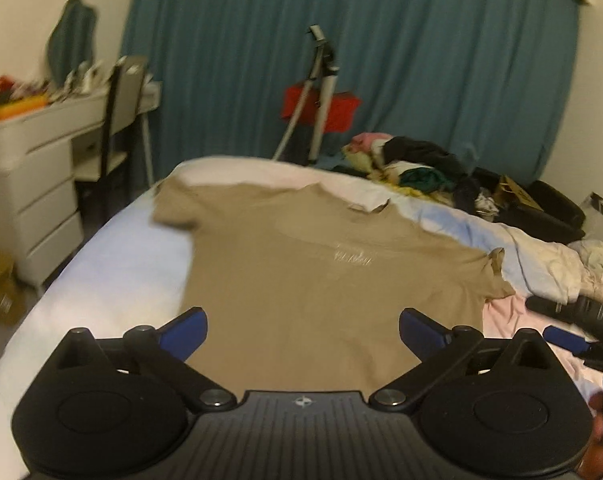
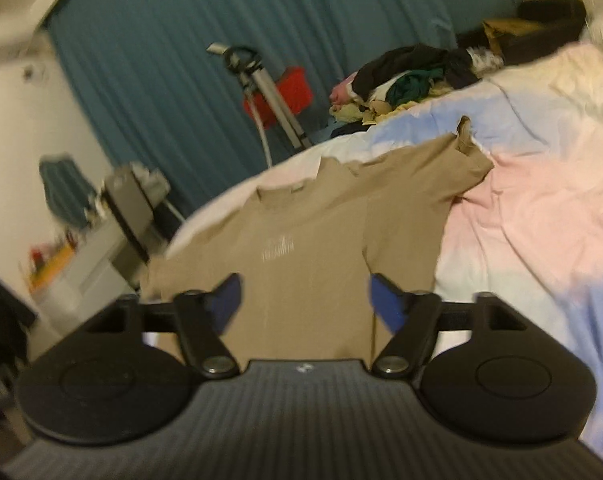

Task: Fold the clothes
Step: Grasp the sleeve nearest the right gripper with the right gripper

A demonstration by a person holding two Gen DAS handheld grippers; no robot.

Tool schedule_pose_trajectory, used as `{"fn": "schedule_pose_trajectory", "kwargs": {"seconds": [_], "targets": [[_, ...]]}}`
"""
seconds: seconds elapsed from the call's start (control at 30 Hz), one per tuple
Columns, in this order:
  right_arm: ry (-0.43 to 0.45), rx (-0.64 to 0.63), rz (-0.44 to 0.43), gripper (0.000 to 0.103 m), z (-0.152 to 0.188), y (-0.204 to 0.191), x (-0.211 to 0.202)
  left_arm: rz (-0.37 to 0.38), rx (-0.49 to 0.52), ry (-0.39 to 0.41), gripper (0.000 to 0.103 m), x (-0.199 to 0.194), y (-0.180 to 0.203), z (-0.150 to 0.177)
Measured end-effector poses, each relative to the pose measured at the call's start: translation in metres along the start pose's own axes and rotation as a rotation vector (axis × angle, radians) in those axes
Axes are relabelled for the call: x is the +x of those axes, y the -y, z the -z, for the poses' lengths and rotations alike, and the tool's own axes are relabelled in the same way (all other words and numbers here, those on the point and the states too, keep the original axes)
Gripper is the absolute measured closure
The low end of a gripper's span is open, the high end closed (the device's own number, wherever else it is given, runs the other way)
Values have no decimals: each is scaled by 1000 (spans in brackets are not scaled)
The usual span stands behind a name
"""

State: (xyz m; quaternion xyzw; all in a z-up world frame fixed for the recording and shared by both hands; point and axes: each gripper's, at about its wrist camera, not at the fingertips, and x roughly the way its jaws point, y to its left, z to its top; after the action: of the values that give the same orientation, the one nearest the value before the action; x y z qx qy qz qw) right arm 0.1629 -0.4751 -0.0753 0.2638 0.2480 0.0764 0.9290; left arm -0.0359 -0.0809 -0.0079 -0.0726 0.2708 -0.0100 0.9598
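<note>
My left wrist view looks level along the bed (image 1: 113, 264) toward the curtain (image 1: 381, 60), close above the shirt (image 1: 301, 280). My right wrist view, tilted, shares that shirt (image 2: 301, 240), curtain (image 2: 181, 40) and tripod (image 2: 269, 92).

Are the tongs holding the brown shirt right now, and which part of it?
No, nothing is held. Both the left tongs and the right tongs are wide open above the tan T-shirt, which lies spread flat on the bed.

the tan t-shirt (image 1: 301, 280) carries a small pale print on its chest, too blurred to read in either view. no other text, label or number is legible anywhere.
</note>
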Motion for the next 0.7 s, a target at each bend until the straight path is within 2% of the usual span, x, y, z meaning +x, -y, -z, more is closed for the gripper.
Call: {"fn": "schedule_pose_trajectory", "kwargs": {"seconds": [0.1, 0.2, 0.3, 0.4, 0.57, 0.63, 0.7], "targets": [[-28, 187, -27, 15, -23, 33, 42, 17, 11, 6, 0, 30, 12, 0], [-56, 337, -18, 16, -33, 74, 92, 5, 12, -18, 0, 64, 13, 12], [-17, 376, 56, 15, -34, 110, 137, 5, -4, -53, 0, 105, -2, 25], [12, 396, 90, 16, -34, 145, 179, 5, -13, -92, 0, 140, -10, 34], [136, 392, 46, 16, -47, 181, 231, -3, 47, -91, 0, 181, -12, 39], [137, 346, 28, 26, -56, 182, 251, 6, 48, -90, 0, 195, -15, 40], [135, 301, 48, 41, -67, 181, 269, 17, 39, -95, 0, 209, -18, 40]]}}
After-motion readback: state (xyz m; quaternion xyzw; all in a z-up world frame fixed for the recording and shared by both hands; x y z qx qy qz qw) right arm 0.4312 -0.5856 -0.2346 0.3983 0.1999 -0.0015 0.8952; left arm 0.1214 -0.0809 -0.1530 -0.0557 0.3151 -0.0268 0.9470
